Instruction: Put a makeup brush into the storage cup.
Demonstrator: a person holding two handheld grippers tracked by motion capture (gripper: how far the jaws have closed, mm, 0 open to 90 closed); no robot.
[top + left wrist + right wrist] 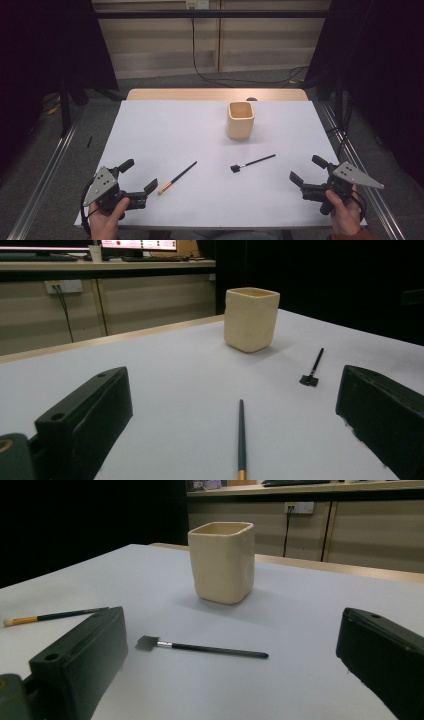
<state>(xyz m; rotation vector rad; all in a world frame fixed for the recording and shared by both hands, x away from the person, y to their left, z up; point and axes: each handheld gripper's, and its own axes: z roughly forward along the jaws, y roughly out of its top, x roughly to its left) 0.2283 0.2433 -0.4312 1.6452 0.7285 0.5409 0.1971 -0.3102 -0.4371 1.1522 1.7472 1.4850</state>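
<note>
**Claws spread, both brushes untouched**

Left claw (141, 179) low at near left corner of white surface (165, 125), jaws spread wide, nothing between; orange-tipped brush (178, 177) just beyond it, lying flat. Right claw (308, 171) near right edge, likewise spread and holding nothing; flat-headed brush (253, 163) a little way off toward centre. Cream cup (241, 120) upright farther back, well apart from both brushes; open room all round.

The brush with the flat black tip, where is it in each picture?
High view: the flat-tipped brush lies right of centre, below the cream cup.
Left gripper view: the brush lies at right, below and right of the cup.
Right gripper view: the brush lies at centre, in front of the cup.
Shared landmark: the cream cup.
</note>
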